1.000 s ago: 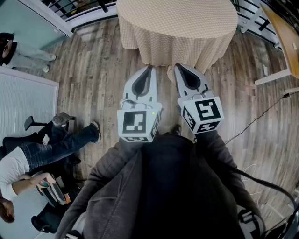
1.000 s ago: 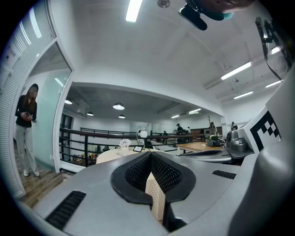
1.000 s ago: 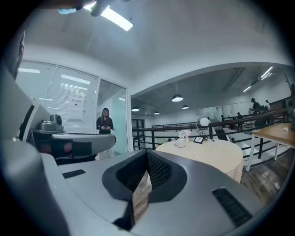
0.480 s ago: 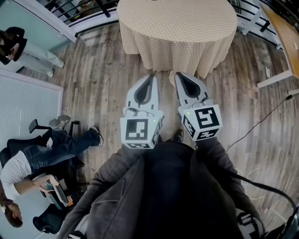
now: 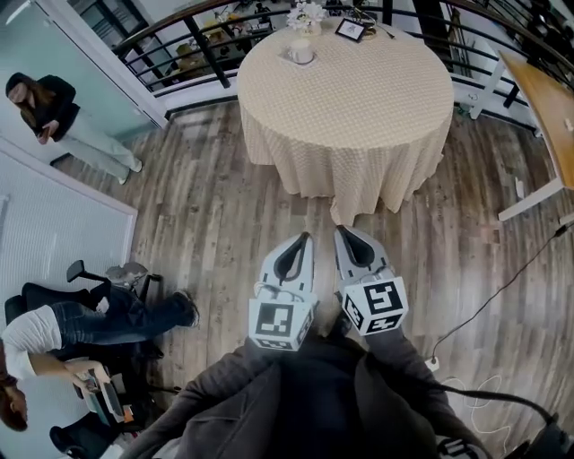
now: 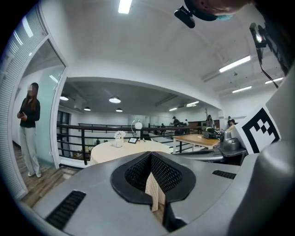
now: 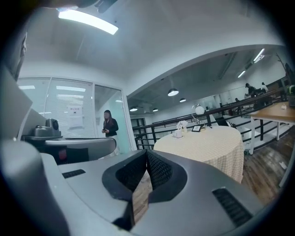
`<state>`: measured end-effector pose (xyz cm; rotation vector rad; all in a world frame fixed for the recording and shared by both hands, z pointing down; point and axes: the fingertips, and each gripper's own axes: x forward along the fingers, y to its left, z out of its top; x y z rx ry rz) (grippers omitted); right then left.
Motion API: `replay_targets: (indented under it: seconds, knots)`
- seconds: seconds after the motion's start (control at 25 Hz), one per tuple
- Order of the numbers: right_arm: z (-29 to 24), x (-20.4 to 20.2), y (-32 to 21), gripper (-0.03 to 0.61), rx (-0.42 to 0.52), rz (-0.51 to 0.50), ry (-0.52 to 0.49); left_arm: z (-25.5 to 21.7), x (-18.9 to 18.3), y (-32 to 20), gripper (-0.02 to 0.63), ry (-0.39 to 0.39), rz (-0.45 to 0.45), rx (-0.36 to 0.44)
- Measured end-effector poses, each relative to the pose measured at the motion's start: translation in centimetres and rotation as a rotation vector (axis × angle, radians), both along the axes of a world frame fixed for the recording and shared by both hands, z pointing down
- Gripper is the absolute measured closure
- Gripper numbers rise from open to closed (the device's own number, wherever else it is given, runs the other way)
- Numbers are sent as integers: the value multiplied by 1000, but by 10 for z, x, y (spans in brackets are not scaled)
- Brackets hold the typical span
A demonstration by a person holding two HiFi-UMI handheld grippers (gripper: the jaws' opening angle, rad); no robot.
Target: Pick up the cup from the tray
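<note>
Standing upright on the far surface (image 5: 359, 108), the cup (image 5: 300, 52) is well apart from the clenched, empty left tongs (image 5: 302, 240) and right tongs (image 5: 344, 233).

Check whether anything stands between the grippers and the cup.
Nothing visible does. Only floor lies between the left gripper, the right gripper and the table; the cup sits near its far edge, beyond bare cloth.

Two tongs are counted: the left tongs (image 5: 302, 240) and the right tongs (image 5: 343, 233). One round tabletop (image 5: 359, 108) is recorded, carrying one cup (image 5: 301, 52), one framed picture (image 5: 350, 30) and one bunch of flowers (image 5: 308, 13). One standing person (image 5: 54, 112), one seated person (image 5: 81, 323) and one wooden desk (image 5: 547, 90) are counted in the head view.
</note>
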<state>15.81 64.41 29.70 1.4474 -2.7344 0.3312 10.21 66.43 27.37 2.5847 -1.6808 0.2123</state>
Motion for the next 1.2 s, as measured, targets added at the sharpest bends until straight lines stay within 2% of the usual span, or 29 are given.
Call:
replay_targets:
  seconds: [0.24,0.44,0.72,0.96,1.2]
  knots:
    - [15,-9,-18,571,-25,-13,3,14,-14,-17,609,2,-23,-33]
    - [22,-29,-50,571,-45,-34,30,22,-31,-52,609,35,-21,-45]
    - [6,-79,-125,571,-32,-15,51,10,-87,-131,609,88,-10,-49]
    - [-14,-109,-183,571,-8,39,86,-21,-118,-185,609,106,52,41]
    - [-19,-142,-214,571,-1,58,93,-25,-143,-219,609,112,99,54]
